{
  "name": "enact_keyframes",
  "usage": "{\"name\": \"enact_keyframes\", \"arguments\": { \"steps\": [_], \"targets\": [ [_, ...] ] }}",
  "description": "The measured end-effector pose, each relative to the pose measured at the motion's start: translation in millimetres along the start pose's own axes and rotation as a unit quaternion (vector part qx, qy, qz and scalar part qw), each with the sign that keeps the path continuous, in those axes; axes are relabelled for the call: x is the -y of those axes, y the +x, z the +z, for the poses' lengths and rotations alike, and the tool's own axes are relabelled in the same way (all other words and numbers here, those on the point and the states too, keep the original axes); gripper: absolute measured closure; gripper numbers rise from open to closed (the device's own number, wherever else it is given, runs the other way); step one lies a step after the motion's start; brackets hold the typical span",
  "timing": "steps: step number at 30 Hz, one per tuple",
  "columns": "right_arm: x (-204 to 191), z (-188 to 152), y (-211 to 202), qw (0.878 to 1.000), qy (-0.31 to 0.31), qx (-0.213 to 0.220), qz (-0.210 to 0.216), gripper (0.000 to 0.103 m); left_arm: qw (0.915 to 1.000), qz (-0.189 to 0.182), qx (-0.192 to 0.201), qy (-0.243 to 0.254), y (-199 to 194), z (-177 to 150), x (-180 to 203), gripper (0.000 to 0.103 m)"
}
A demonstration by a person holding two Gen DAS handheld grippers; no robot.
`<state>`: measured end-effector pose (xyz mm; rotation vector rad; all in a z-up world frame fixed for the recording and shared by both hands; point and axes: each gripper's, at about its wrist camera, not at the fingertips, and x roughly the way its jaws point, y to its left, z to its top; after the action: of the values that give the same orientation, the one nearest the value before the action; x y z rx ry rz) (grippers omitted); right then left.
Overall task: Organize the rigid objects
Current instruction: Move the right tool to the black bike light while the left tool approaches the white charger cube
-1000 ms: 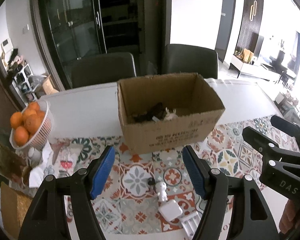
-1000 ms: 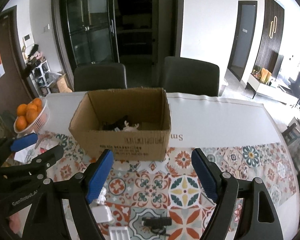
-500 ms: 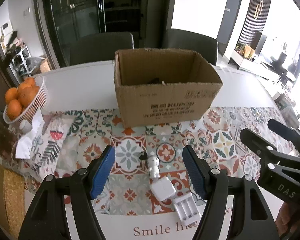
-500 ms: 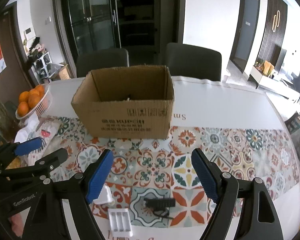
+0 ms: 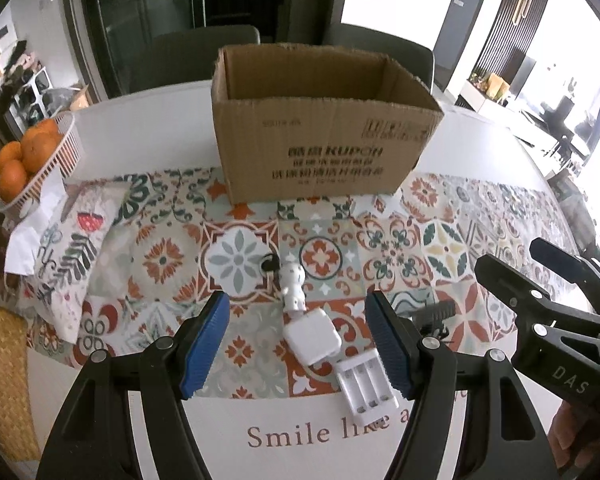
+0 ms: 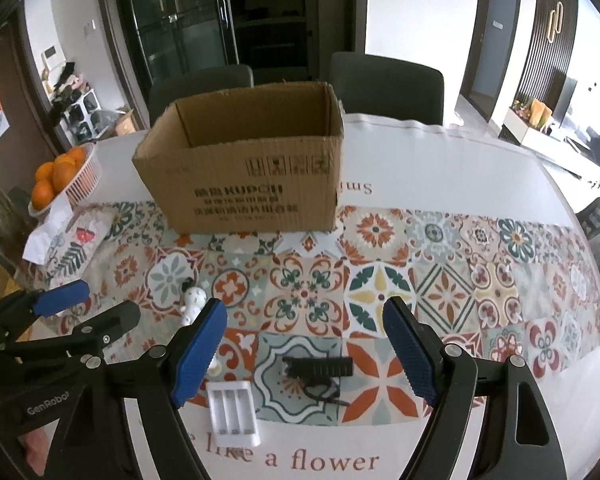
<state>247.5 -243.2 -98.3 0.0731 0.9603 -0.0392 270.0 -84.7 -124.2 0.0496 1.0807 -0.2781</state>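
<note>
An open cardboard box stands at the middle of the table; it also shows in the right wrist view. My left gripper is open and empty above a white charger cube, a small white figurine and a white battery holder. My right gripper is open and empty above a black ribbed part. The battery holder lies at its left finger. The box's contents are hidden by its front wall.
A basket of oranges sits at the left edge beside a patterned cloth. A tiled runner covers the near table. Two dark chairs stand behind the box. A woven mat lies at the far left.
Both grippers have pulled back and lowered away from the box toward the table's near edge. The loose items now lie between the fingers. The box's inside is no longer in view.
</note>
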Motion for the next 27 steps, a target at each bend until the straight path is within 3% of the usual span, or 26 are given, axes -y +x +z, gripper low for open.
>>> {"name": "enact_keyframes", "arguments": {
  "steps": [27],
  "targets": [
    [15, -53, 56, 0.995, 0.018, -0.095, 0.017, 0.022, 0.9974, -0.006, -0.071, 0.010, 60, -40, 10, 0.033]
  ]
}}
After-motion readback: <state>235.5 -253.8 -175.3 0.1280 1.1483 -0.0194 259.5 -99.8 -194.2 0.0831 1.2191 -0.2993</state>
